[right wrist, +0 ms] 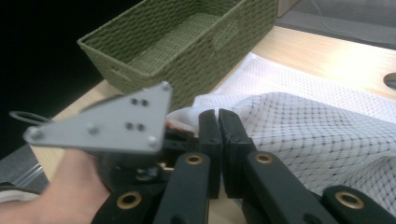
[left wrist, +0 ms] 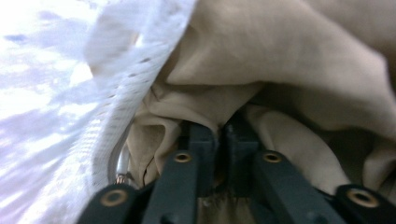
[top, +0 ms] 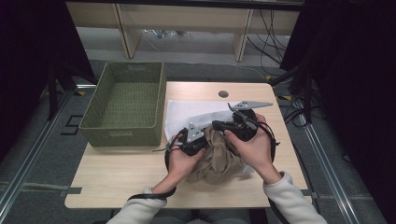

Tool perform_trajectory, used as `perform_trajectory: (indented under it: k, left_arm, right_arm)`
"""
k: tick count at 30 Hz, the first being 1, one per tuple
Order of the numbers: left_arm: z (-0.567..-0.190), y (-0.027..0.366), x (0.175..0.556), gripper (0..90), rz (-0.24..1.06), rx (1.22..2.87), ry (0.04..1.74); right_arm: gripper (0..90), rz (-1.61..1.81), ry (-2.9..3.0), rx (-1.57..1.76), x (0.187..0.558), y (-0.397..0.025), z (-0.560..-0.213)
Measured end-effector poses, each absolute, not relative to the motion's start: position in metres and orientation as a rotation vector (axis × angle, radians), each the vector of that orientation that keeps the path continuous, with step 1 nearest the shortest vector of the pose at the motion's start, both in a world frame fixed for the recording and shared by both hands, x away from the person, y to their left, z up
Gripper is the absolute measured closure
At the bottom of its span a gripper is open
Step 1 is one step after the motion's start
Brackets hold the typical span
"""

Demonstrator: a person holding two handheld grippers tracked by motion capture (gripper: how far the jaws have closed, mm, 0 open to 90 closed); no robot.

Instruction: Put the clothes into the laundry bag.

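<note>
Dark curtains and cable-strewn floor frame a pale wooden counter (top: pixel 116 179), and at the lower middle of the high view your two hands meet over a rumpled beige cloth (top: pixel 219 161) that sits half inside a white mesh bag (top: pixel 187 114). Your left gripper (left wrist: pixel 217 135) has its fingers pressed together on a fold of the beige cloth, deep among the creases, with the mesh edge running up the left of that view. Your right gripper (right wrist: pixel 218 122) has its fingers closed too, and they seem to pinch the rim of the mesh bag, though the bite itself is thin and hard to judge. That is the weak spot: if you pull the two grippers apart, the mesh may slip out of so shallow a hold, or the cloth may snag in the netting and drag the whole bag along the counter. The two grippers are also very near each other, so the grey plate on the left one could knock the right one's fingers as you turn. A green woven basket (top: pixel 123 105) stands at the upper left of the high view, just beside the bag; a wide swing that way could shove it toward the counter's edge.
</note>
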State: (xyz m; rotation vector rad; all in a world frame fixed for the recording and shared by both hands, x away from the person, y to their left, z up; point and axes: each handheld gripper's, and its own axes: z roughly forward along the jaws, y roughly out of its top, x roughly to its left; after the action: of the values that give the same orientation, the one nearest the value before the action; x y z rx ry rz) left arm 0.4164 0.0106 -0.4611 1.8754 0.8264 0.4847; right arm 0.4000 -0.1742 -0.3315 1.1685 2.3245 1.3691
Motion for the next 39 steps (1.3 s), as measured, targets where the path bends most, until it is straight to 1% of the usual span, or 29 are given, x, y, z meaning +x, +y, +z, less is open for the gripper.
perform_trajectory:
  k: [5,9,14,17,20,23,26,29,30,32,34,35,37,39]
  left_arm:
    - [-0.455,0.025,0.408,63.5,0.468,1.87,0.817]
    - [-0.45,0.035,0.398,59.3,0.456,1.838,0.792]
    - [-0.44,0.048,0.384,50.4,0.417,1.818,0.778]
    - [-0.435,0.05,0.376,47.9,0.395,1.808,0.764]
    - [-0.432,0.048,0.367,42.5,0.379,1.809,0.742]
    - [-0.43,0.042,0.36,32.0,0.393,1.836,0.703]
    - [-0.431,0.033,0.355,21.5,0.375,1.868,0.661]
    - [-0.434,0.024,0.351,15.3,0.373,1.92,0.621]
    - [-0.437,0.019,0.349,15.1,0.367,1.944,0.608]
    - [-0.444,0.011,0.348,12.0,0.351,1.992,0.597]
    - [-0.45,0.004,0.349,10.4,0.379,2.059,0.575]
    - [-0.455,-0.002,0.35,9.9,0.386,2.066,0.578]
    - [-0.464,-0.01,0.353,11.1,0.401,2.121,0.555]
    - [-0.474,-0.018,0.355,17.6,0.423,2.158,0.528]
  right_arm:
    - [89.9,1.361,2.319,1.192,0.401,-0.174,-0.334]
    - [89.9,1.36,2.32,1.207,0.403,-0.175,-0.336]
    - [89.9,1.343,2.328,1.177,0.406,-0.177,-0.337]
    - [89.9,1.351,2.332,1.197,0.406,-0.176,-0.337]
    - [89.9,1.34,2.335,1.188,0.405,-0.177,-0.337]
    - [89.9,1.339,2.338,1.184,0.405,-0.177,-0.337]
    - [89.8,1.336,2.338,1.217,0.405,-0.177,-0.336]
    - [89.9,1.331,2.338,1.226,0.404,-0.177,-0.336]
    - [89.8,1.333,2.34,1.213,0.405,-0.177,-0.337]
    - [89.8,1.331,2.341,1.198,0.406,-0.177,-0.337]
    - [89.8,1.333,2.34,1.221,0.405,-0.176,-0.338]
    - [89.8,1.334,2.335,1.227,0.405,-0.175,-0.338]
    - [89.8,1.324,2.353,1.211,0.405,-0.175,-0.338]
    - [89.8,1.328,2.36,1.211,0.405,-0.175,-0.338]
